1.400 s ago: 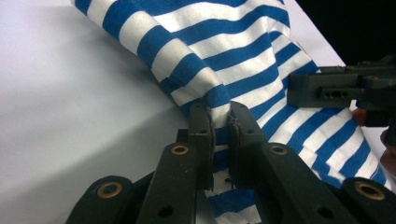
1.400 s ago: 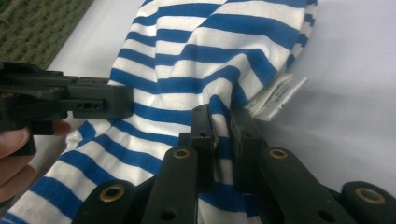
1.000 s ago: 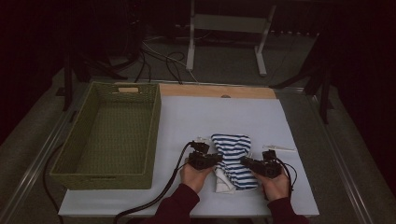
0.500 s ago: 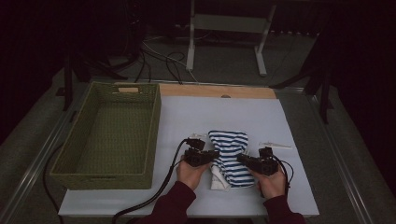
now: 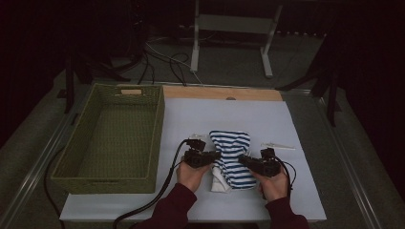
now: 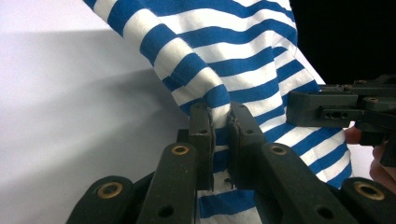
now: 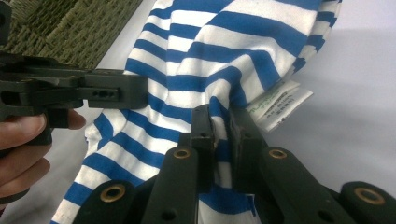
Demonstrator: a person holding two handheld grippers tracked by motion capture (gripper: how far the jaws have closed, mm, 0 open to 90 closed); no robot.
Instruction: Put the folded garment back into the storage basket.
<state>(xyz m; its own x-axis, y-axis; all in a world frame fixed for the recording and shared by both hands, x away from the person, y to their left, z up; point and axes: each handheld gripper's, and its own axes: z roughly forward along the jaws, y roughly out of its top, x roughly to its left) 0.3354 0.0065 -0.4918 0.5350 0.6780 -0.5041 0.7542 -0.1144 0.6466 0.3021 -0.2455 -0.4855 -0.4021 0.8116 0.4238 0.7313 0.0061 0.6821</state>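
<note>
A blue and white striped garment [image 5: 232,157] lies bunched on the white table cover [image 5: 229,114], between my two hands. My left gripper [image 5: 217,154] is shut on its left edge; in the left gripper view a fold of the striped garment [image 6: 219,70] is pinched between the jaws of the left gripper [image 6: 220,116]. My right gripper [image 5: 242,160] is shut on the right edge, and the right gripper view has the jaws of the right gripper [image 7: 220,119] clamped on the striped garment [image 7: 210,56]. A white care label [image 7: 278,105] hangs beside them. The other gripper [image 7: 70,91] shows at left.
A green woven basket [image 5: 157,138] stands on the table's left side, close to my left hand. A small pale strip [image 5: 278,145] lies right of the garment. Beyond the table's far wooden edge [image 5: 222,93] are cables and a metal stand [image 5: 229,28] on the floor.
Both hands with the garment have drifted slightly toward the far side of the table and a little left. Both grips have stayed shut.
</note>
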